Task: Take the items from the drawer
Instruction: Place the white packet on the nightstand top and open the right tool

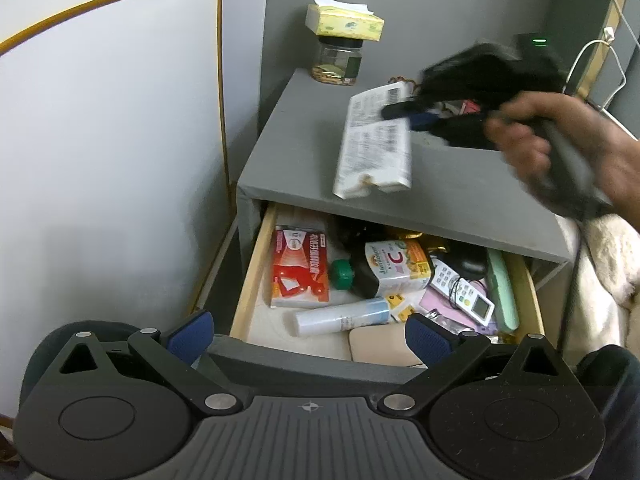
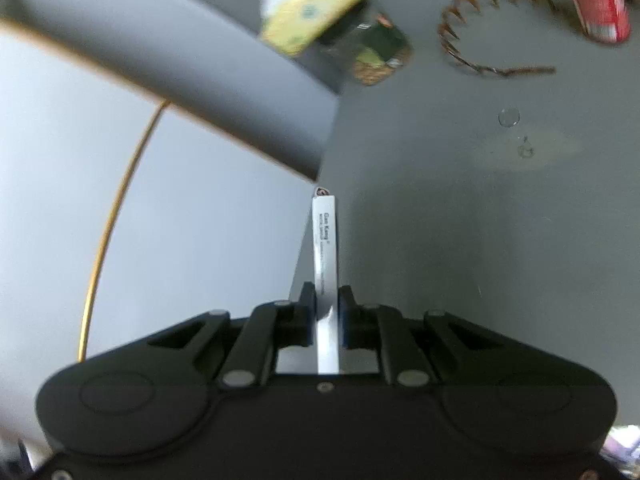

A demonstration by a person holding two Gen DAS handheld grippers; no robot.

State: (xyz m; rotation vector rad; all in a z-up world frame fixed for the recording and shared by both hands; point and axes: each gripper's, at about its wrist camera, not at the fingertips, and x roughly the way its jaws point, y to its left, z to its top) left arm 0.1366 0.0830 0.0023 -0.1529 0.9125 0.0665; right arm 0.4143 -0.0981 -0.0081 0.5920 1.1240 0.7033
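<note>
- The right hand-held gripper [image 1: 404, 114] is clamped on a flat white medicine box [image 1: 374, 142], pinching it across its thin edge and holding it above the top of the grey nightstand [image 1: 304, 152], near its front edge; judging by that position, the box is out of the drawer and on its way to being set down there.
- In the right wrist view the box [image 2: 327, 264] stands edge-on between the fingers, which suits such a slim carton.
- The left hand-held gripper [image 1: 308, 334] is wide apart, holding nothing, poised at the front of the open drawer [image 1: 256, 268], likely ready for the next pick.
- Remaining inside: a red-and-white box [image 1: 300, 268], a vitamin C bottle [image 1: 394, 270], a white spray tube [image 1: 344, 316] and a remote control [image 1: 464, 292].
- A tissue pack [image 1: 344, 20] sits on a jar [image 1: 338, 62] at the nightstand's back left corner.
</note>
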